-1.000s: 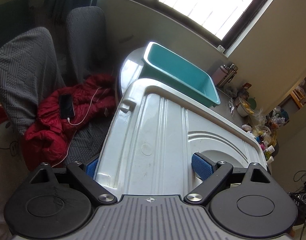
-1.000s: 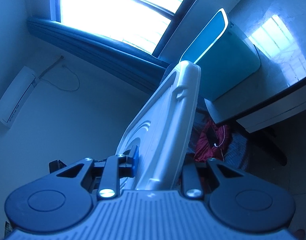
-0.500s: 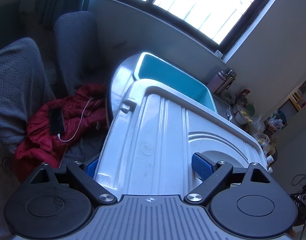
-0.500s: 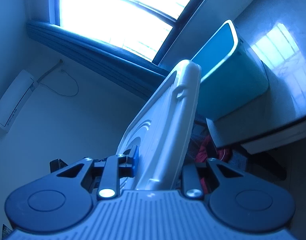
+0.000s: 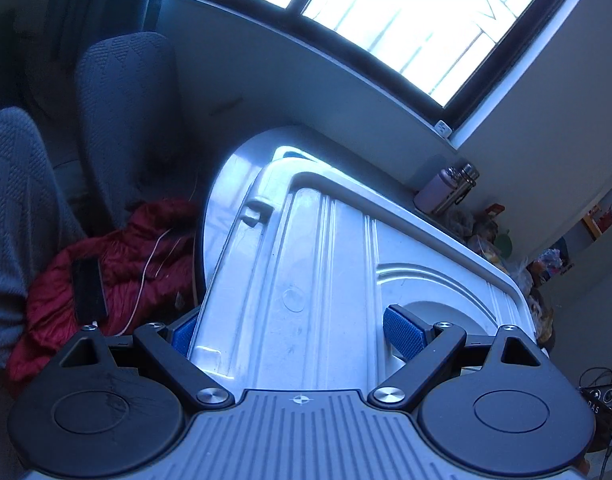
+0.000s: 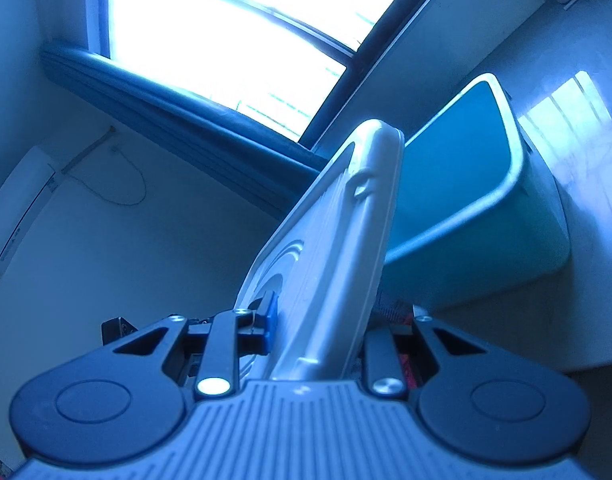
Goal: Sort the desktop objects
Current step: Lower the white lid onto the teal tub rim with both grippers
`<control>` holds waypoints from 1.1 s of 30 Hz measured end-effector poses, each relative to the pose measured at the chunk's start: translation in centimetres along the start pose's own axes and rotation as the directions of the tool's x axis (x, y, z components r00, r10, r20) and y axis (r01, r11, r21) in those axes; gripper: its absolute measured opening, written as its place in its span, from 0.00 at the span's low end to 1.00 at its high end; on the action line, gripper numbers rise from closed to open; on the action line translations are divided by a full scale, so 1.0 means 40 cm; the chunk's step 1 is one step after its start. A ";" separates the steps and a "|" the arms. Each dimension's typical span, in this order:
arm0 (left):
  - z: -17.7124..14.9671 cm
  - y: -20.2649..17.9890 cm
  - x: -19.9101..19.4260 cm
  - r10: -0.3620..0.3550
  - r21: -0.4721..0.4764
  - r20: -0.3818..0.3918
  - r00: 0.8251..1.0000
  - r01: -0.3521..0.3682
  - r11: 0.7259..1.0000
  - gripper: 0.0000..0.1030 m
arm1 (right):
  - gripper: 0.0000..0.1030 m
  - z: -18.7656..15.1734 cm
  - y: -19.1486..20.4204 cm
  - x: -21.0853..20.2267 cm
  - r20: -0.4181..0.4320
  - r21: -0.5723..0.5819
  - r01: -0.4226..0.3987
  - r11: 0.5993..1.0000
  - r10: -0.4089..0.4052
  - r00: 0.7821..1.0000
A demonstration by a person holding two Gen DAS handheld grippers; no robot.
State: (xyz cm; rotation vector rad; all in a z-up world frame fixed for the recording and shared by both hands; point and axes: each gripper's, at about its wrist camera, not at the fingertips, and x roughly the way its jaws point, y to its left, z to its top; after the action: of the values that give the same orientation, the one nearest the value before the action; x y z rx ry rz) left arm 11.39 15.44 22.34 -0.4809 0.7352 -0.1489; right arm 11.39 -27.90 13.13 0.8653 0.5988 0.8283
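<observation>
**Operator:** What was the state of each tool?

**Technician:** The left tool (image 5: 290, 330) was clamped on the near edge of the white lid (image 5: 306, 280), one blue ribbed pad (image 5: 401, 334) lying on its upper face. The right tool (image 6: 317, 320) gripped the same lid edge-on, its jaws narrowed onto the rim.

**Operator:** What had changed over the last second?

**Technician:** The lid had advanced toward the teal bin (image 6: 465, 184). In the left view the bin's teal interior, open to view a second ago, was almost wholly covered; in the right view the bin loomed larger beside the lid. Judged from this, the closing step was well along, the lid not yet seated.

**Operator:** Materials and shapes?

**Technician:** The lid was rigid moulded plastic, glossy, with raised ribs, a curved recess and a small latch tab (image 5: 256, 210). The bin was smooth plastic, rectangular with a rounded pale rim, standing on the glossy worktop (image 6: 577, 152). Beyond the lid's left edge lay a red quilted jacket (image 5: 118, 256), bearing a phone (image 5: 89, 290).
</observation>
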 end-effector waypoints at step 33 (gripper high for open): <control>0.315 -0.080 0.394 -0.043 -0.009 -0.040 0.998 0.042 0.999 0.89 | 0.23 0.315 -0.151 0.125 0.030 0.029 0.042 0.999 -0.043 0.999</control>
State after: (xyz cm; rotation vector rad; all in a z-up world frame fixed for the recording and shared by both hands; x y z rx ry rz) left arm 31.64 12.63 22.31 -0.5026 0.7653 -0.1959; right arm 25.79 -31.30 14.02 0.8864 0.6015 0.7682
